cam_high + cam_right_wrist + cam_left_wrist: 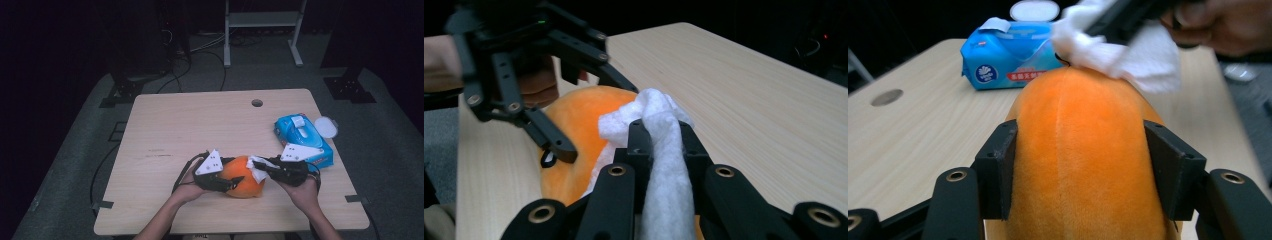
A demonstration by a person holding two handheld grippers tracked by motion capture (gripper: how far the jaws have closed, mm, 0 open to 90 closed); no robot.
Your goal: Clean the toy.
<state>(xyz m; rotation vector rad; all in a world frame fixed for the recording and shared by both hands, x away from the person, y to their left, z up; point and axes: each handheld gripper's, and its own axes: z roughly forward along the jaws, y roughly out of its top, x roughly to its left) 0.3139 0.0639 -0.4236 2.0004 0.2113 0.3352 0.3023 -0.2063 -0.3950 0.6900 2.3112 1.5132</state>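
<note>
The wooden table (170, 130) is carrying the whole scene, and sitting near its front edge, right between the two hands, is the orange plush toy (243, 176), round and soft, resting on the tabletop. Off to the right, well apart from the toy, the blue wipes pack (302, 139) is lying with its lid flipped open.

Now the left gripper (234, 183) is coming in from the person's left side and clamping the plush toy across its body; in the left gripper view both black pads are pressing into the orange fabric on either side. That's the steadying hand.

The right gripper (256, 167) is pinching a white wipe (257, 171) tight between its jaws, and in the right gripper view the wipe (659, 150) is bunching up past the tips and lying against the top of the toy (579, 120). It's looking like a wiping job, and it's still underway.

Where could it go wrong? The toy is soft, so the left grip could be squeezing plush rather than truly anchoring it; a hard stroke from the right could be rolling it out of the pads. The wipe is only held by a fold, so dragging against fuzzy fabric could be tugging it loose.
</note>
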